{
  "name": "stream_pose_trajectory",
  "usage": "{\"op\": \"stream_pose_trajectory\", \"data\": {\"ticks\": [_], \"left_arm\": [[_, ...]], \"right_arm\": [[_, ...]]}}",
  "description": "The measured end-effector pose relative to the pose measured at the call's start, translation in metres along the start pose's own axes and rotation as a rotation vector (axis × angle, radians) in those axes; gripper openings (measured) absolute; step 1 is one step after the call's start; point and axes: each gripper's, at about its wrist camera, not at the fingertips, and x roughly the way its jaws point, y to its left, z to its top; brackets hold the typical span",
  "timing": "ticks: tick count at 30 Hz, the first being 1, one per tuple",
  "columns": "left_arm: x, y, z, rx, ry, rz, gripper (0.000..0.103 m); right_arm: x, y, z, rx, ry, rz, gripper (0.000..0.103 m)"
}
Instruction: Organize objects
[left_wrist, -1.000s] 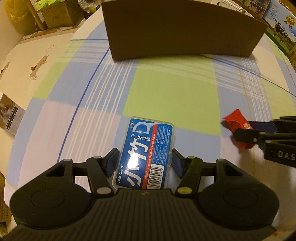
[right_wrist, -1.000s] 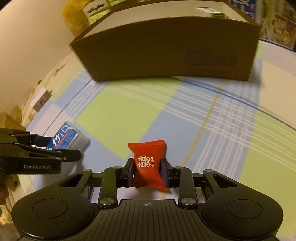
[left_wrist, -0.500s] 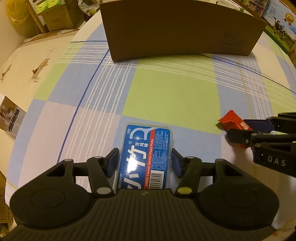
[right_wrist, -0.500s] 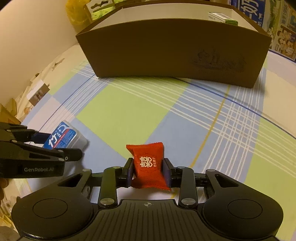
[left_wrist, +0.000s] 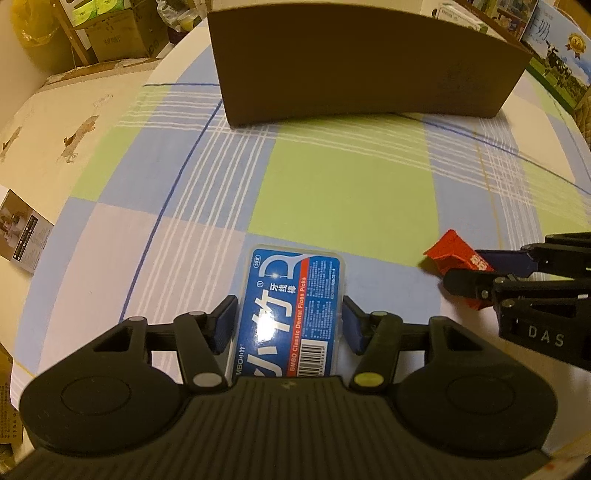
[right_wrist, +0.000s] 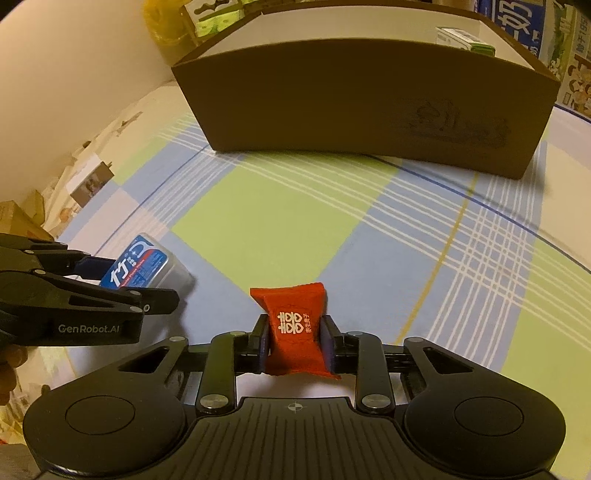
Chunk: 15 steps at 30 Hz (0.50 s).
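The left tool (left_wrist: 288, 325) straddled a flat blue-labelled plastic floss-pick case (left_wrist: 290, 314), its pads beside the case's edges, though contact was unclear. The right tool (right_wrist: 295, 341) pinched a small red foil candy packet (right_wrist: 295, 325). Both sat on the checked counter (right_wrist: 295, 221) before the brown cardboard box (right_wrist: 362, 107), seemingly bound for it.

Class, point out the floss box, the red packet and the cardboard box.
Floss box (left_wrist: 291, 310): left wrist view, blue label.
Red packet (right_wrist: 295, 325): right wrist view, white emblem.
Cardboard box (right_wrist: 332, 99): right wrist view, front wall.
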Motion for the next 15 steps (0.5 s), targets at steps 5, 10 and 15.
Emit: {"op": "stream_pose_trajectory", "data": {"ticks": [5,10,15], "left_arm": [[-0.010,0.006,0.007,-0.006,-0.029,-0.010,0.054],[-0.022,0.011,0.017,-0.014,-0.059,-0.020,0.054],[-0.039,0.014,0.032,-0.015,-0.107,-0.032,0.054]], "right_arm": [[-0.006,0.004,0.007,-0.001,-0.024,0.018,0.024],[-0.016,0.007,0.019,-0.001,-0.057,0.038,0.024],[-0.027,0.010,0.035,-0.004,-0.091,0.061,0.024]]}}
